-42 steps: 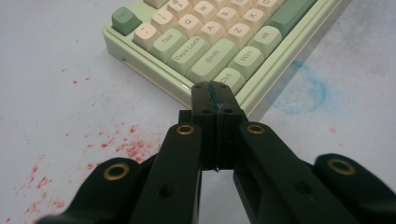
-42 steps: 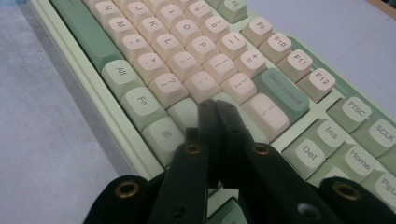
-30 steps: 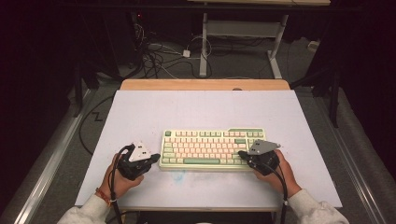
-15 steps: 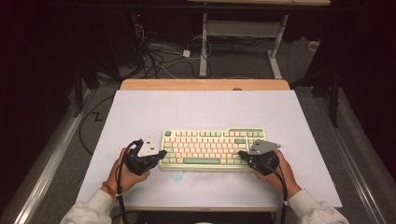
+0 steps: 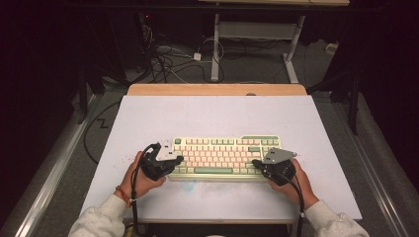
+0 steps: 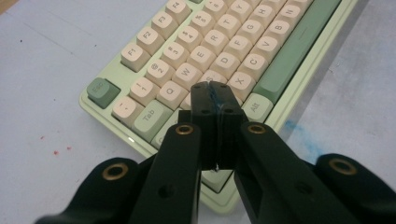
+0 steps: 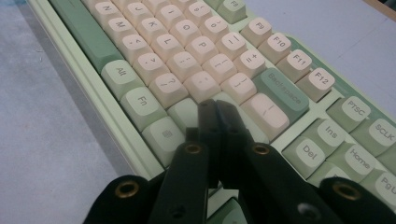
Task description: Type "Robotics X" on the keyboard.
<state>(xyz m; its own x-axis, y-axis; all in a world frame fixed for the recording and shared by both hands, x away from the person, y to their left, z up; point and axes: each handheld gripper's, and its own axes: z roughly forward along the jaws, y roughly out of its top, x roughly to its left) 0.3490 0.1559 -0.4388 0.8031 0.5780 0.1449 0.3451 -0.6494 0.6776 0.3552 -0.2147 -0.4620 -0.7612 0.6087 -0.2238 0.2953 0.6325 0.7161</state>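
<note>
The pale-green plastic keyboard [image 5: 225,157] with rounded cream keycaps lies near-centre on the smooth lilac mat [image 5: 212,118]. Left gripper [image 5: 174,160] and right gripper [image 5: 257,164], jaws pressed together empty, sit at its ends.

My left claw [image 5: 174,160] and right claw [image 5: 258,164] are matte black, each built from two thick angled arms that carry flat black jaws. Brass-ringed screw holes sit at the knuckles and at the arm joints, and small dark screws dot the jaw blocks. A faint blue smear runs along the seam of the left jaws. Each claw carries a grey three-cornered plate on top and trails a black cable. I wear light grey sleeves [image 5: 99,222], and an orange band [image 5: 122,195] circles my left wrist.
</note>
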